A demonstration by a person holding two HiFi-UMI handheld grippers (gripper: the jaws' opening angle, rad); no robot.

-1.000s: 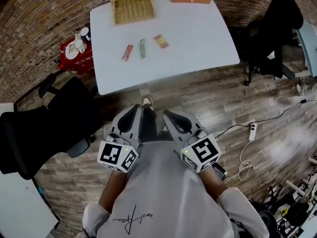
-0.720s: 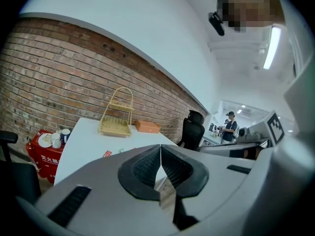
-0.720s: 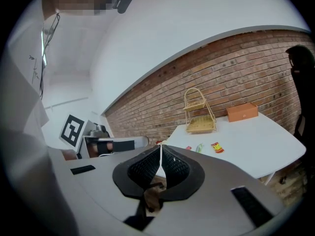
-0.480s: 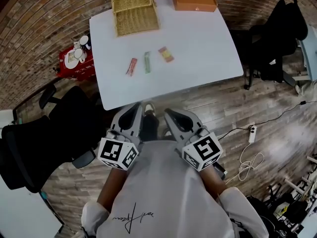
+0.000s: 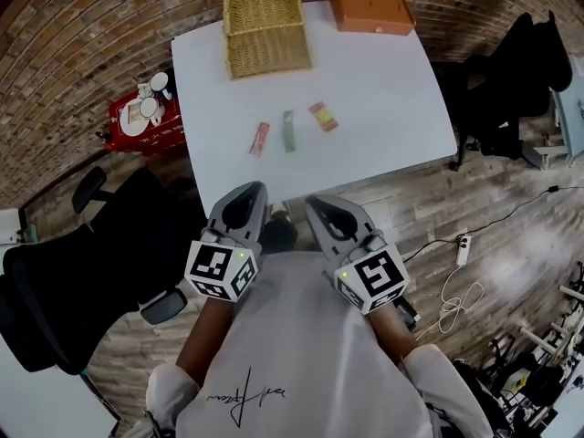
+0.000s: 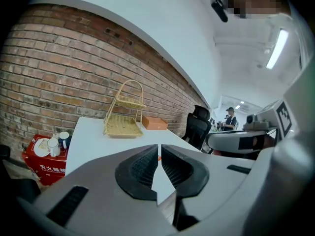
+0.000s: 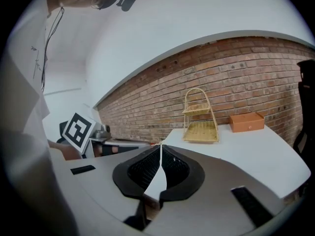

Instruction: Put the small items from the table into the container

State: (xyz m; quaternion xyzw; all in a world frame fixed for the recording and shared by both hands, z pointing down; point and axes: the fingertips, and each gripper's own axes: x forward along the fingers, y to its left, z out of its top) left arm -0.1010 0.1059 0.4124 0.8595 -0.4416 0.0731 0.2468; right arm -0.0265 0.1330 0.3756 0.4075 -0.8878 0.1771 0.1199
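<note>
Packets lie in a short row near the near edge of the desk (image 5: 383, 89): a red packet (image 5: 260, 139), a green packet (image 5: 288, 130) and a red-and-yellow packet (image 5: 322, 116), all well apart from the wicker basket (image 5: 265, 26) at the far edge. The left hand-held gripper (image 5: 248, 192) and the right hand-held gripper (image 5: 317, 203) hover just off that near edge, both with jaws pressed together and nothing between them.

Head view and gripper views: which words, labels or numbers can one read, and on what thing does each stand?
Nothing can be read with certainty.
red box: white Chinese characters, too blurred to quote.
white shirt: black handwritten script, illegible.
snack packets: print too small.
orange box: no print visible.
</note>
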